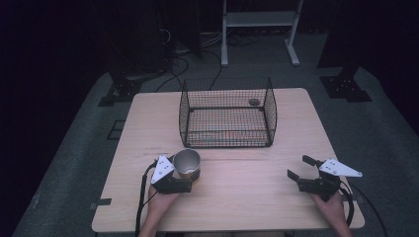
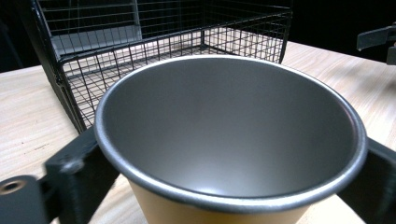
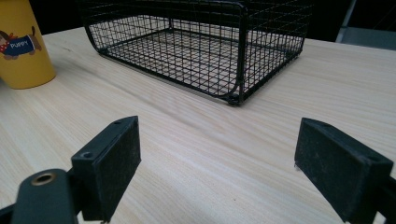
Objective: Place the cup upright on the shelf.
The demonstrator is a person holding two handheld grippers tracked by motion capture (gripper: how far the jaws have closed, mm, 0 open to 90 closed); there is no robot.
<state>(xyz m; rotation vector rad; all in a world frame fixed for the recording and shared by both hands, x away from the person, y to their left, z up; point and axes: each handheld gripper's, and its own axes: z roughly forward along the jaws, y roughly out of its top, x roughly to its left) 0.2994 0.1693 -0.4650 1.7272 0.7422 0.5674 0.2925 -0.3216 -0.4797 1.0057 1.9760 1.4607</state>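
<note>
A black wire basket (image 1: 227, 116) is seen standing on the far half of a pale wooden surface (image 1: 257, 187). A white metal frame (image 1: 259, 22) is seen on the floor beyond it.

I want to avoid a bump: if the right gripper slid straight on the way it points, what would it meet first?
Probably the wire basket: beyond the open right gripper lies bare table, then the basket's near corner. Depth is hard to judge.
</note>
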